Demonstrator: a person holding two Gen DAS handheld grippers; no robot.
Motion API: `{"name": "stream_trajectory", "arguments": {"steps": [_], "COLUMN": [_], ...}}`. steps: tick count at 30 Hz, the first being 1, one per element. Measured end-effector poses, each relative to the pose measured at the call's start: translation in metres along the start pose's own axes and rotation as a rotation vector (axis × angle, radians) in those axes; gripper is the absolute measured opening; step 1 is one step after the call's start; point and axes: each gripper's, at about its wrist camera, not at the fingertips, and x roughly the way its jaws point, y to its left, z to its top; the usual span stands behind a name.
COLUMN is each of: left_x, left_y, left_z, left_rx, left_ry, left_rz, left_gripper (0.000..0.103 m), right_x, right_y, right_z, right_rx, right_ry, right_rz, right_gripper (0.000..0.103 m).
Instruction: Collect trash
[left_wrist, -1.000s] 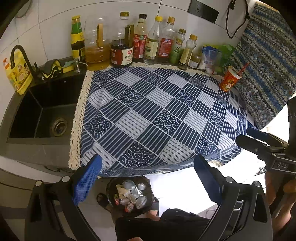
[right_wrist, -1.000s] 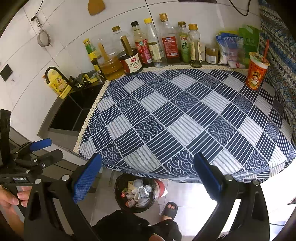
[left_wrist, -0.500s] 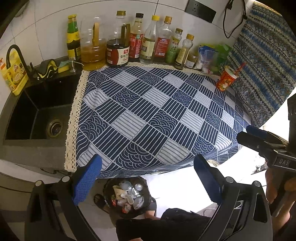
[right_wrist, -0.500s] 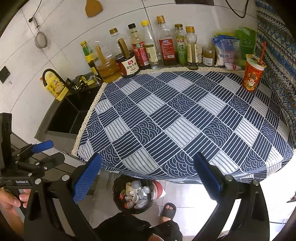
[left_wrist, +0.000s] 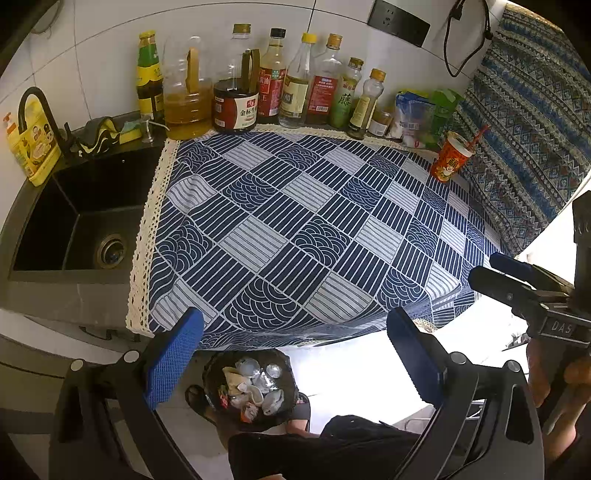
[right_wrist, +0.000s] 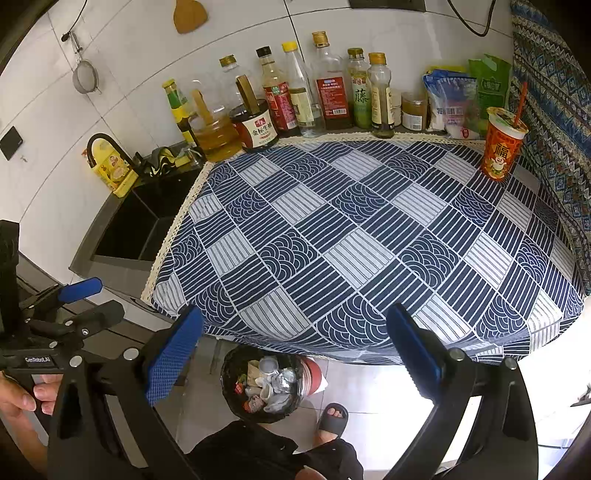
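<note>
We stand in a home kitchen: ahead of our claws, a black recessed sink (left_wrist: 85, 225), glass condiment bottles (left_wrist: 295, 81), white wall tiles (right_wrist: 369, 33).

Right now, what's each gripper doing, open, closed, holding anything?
Left gripper: open, holding nothing.
Right gripper: open, holding nothing.

Counter in front of me has a blue/white patterned cloth (left_wrist: 295, 229) w/ lace trim; black sink (left_wrist: 74, 221) at its left edge, white tiled wall (right_wrist: 332, 22) behind w/ a row of bottles (right_wrist: 295, 99) along the back edge. Patterned blue fabric (left_wrist: 528, 122) hangs at the right edge. Floor (right_wrist: 369, 391) is pale tile, v. bright glare on the right.
</note>
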Motion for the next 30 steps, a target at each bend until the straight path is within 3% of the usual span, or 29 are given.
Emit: {"name": "stream_trajectory", "arguments": {"steps": [30], "left_x": [-0.0041], "left_y": [0.0008], "left_z": [-0.0025], "left_rx": [0.007], "left_ry": [-0.012], "left_rz": [0.024], "left_gripper": [0.096], "right_x": [-0.0006], "right_y": [0.0034], "right_z": [-0.0011], "right_rx": [-0.006], "right_ry": [0.000], "right_rz": [0.010], "right_gripper": [0.098]}}
